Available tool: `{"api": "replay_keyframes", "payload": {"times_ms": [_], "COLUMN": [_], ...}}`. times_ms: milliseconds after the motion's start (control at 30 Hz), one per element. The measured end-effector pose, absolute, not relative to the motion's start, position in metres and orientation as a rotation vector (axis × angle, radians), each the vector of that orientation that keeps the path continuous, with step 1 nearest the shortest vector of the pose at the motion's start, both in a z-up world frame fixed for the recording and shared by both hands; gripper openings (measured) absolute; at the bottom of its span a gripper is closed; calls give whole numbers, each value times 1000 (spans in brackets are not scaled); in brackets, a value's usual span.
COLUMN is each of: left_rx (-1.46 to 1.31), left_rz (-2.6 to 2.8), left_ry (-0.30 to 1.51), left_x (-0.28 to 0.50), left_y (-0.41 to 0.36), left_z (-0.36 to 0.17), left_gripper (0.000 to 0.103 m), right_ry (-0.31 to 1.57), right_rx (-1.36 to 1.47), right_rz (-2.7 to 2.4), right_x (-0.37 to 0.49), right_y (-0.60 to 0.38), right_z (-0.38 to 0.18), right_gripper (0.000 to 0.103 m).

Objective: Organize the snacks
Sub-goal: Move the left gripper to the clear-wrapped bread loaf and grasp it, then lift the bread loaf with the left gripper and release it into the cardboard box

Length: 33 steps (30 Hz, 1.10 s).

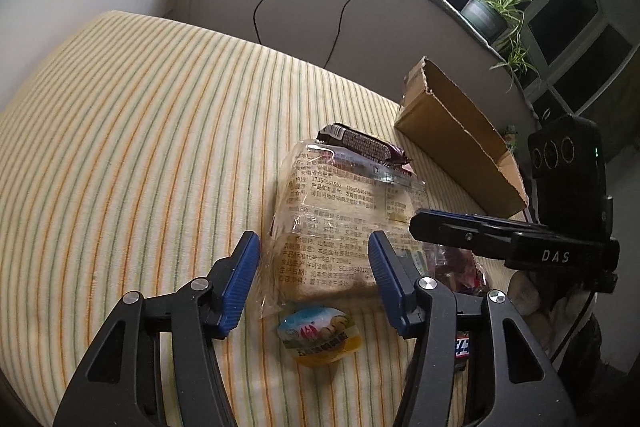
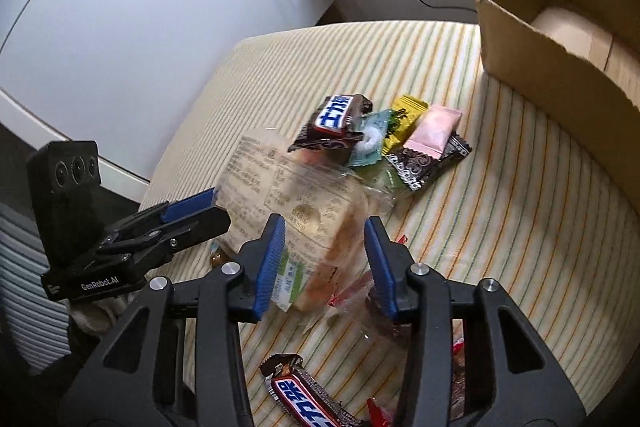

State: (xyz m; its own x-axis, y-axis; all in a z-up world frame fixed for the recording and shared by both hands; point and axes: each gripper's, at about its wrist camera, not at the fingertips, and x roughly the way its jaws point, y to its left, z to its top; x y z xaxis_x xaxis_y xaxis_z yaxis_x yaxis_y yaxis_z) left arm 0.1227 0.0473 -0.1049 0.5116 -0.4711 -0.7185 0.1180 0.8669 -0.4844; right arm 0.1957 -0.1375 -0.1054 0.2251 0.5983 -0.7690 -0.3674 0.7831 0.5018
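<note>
A clear bag of sliced bread [image 1: 340, 223] lies on the striped cloth. My left gripper [image 1: 314, 285] is open, its blue pads on either side of the bag's near end, above a small jelly cup [image 1: 320, 337]. My right gripper [image 2: 325, 269] is also open and straddles the other end of the bread bag [image 2: 296, 203]. A pile of small sweets lies beyond: a Snickers bar [image 2: 336, 119], a yellow packet [image 2: 404, 119], a pink packet [image 2: 434, 129]. Another Snickers bar [image 2: 304, 399] lies under my right gripper. A dark wrapped bar [image 1: 364, 143] lies behind the bread.
An open cardboard box [image 2: 552, 67] stands at the far right of the cloth, also in the left wrist view [image 1: 460, 143]. The cloth-covered surface [image 1: 140, 147] ends at a wall with hanging cables. Potted plants [image 1: 492, 11] stand on a ledge.
</note>
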Motion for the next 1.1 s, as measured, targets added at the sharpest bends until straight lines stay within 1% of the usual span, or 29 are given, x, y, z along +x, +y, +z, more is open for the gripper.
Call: {"api": "replay_keyframes", "payload": {"times_ms": [167, 300, 500, 800, 1100], "left_rx": [-370, -362, -336, -298, -254], "left_rz": [-377, -388, -378, -389, -442], "left_ry": [977, 974, 945, 878, 841], "left_x": [125, 120, 112, 106, 118], "left_y": [40, 38, 34, 23, -11], "left_z": [-103, -99, -89, -63, -42], "left_gripper": [53, 48, 48, 48, 48], "right_ry": [1189, 1188, 1169, 1085, 994], "right_rx": [250, 250, 245, 224, 214], "right_rz": [694, 691, 690, 680, 635], "right_x": [201, 204, 195, 182, 171], "right_y": [-138, -133, -128, -133, -167], "right_z": [-108, -107, -103, -71, -37], "right_gripper": [44, 44, 44, 44, 44]}}
